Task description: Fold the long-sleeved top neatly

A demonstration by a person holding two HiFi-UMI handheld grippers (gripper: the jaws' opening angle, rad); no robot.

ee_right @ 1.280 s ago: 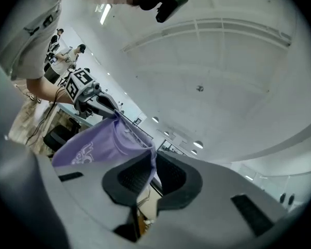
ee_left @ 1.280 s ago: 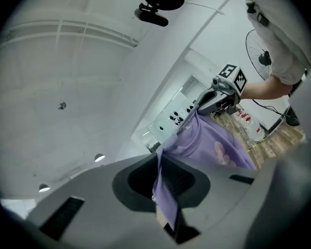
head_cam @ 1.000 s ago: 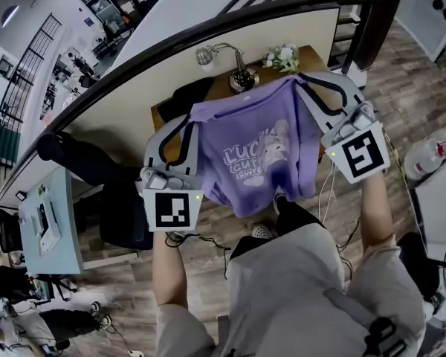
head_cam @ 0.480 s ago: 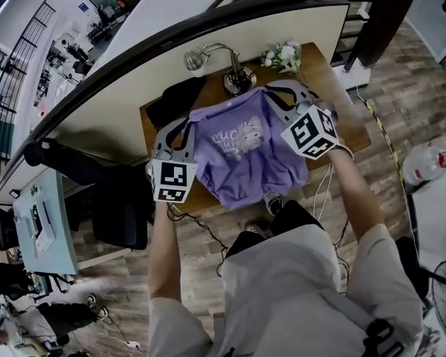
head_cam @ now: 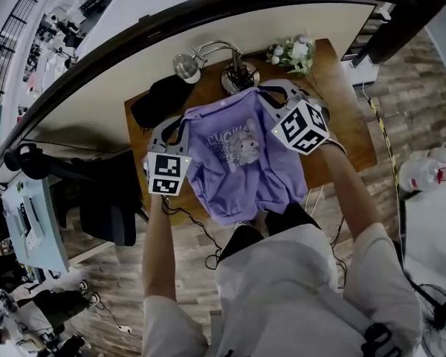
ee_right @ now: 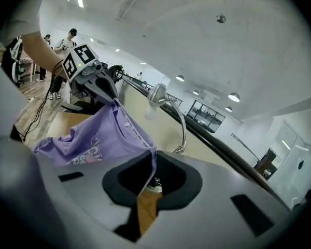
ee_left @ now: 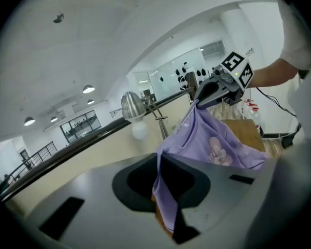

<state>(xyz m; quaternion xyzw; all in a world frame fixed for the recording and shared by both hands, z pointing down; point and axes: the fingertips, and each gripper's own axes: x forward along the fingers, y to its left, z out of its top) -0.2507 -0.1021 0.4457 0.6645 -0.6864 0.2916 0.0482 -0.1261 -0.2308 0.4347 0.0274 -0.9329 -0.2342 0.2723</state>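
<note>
Jaws: left gripper (head_cam: pixel 183 122) and right gripper (head_cam: pixel 262 94) each pinched tight on a shoulder of the purple top (head_cam: pixel 234 162) | stretched between them, likely to lay flat | over bench (head_cam: pixel 346 129), collar toward 12 o'clock, hem past 6 o'clock edge

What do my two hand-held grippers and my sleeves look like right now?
The left hand-held gripper and the right hand-held gripper have grey forked bodies with black cut-outs. Each carries a white cube printed with black square markers. A dark cable hangs below the left one. The person wears a light grey short-sleeved top.
</note>
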